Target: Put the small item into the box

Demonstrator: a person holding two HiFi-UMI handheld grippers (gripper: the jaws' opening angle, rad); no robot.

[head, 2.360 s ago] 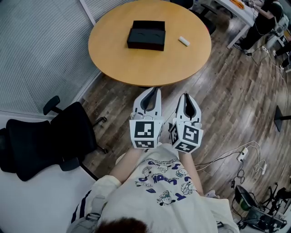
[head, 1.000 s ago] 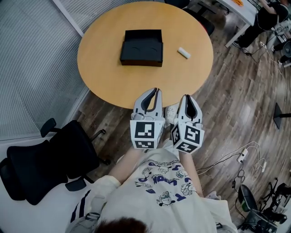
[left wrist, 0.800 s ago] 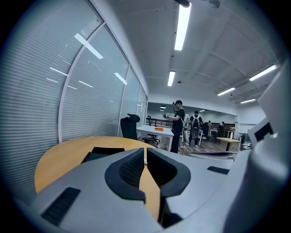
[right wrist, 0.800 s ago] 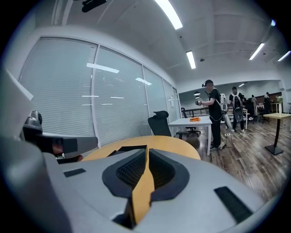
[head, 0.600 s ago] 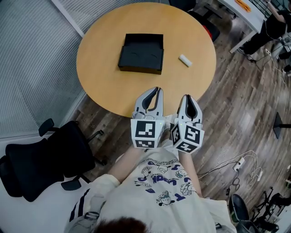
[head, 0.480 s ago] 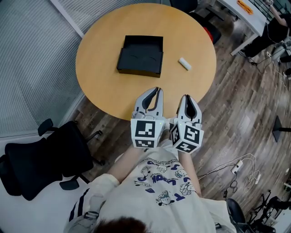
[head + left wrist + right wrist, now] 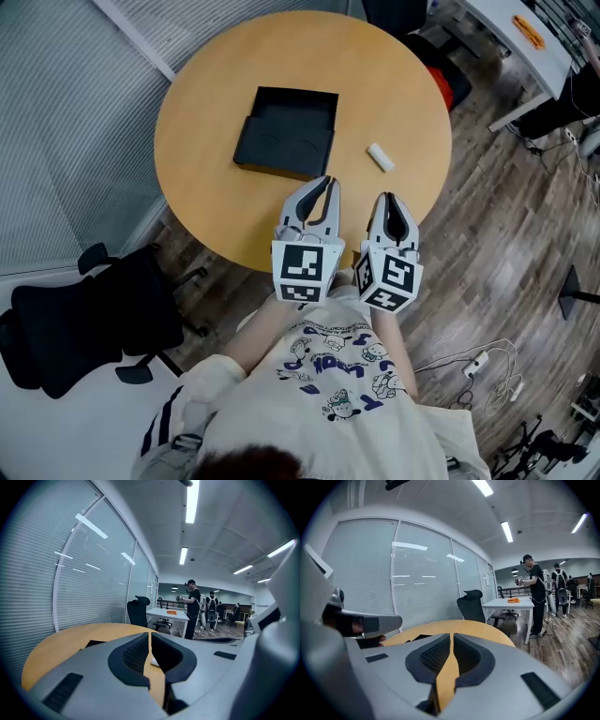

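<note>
Tabletop scene, head view: round wooden table (image 7: 216, 187) bearing a shallow black box (image 7: 286, 131). The small white item (image 7: 380, 157) lies on the bare wood right of the box, well apart from it. A black office chair (image 7: 84, 314) stands on the floor to the near left of the box. The left gripper (image 7: 327, 181) and right gripper (image 7: 389, 197) are held side by side, nearer than the box, over the table's near edge.

Left gripper view: jaws clenched, empty, nearly level; the box's corner shows to their left, and a standing person (image 7: 192, 609) is far beyond.

Right gripper view: jaws clenched on nothing; a white desk (image 7: 511, 603) stands far beyond the box.
</note>
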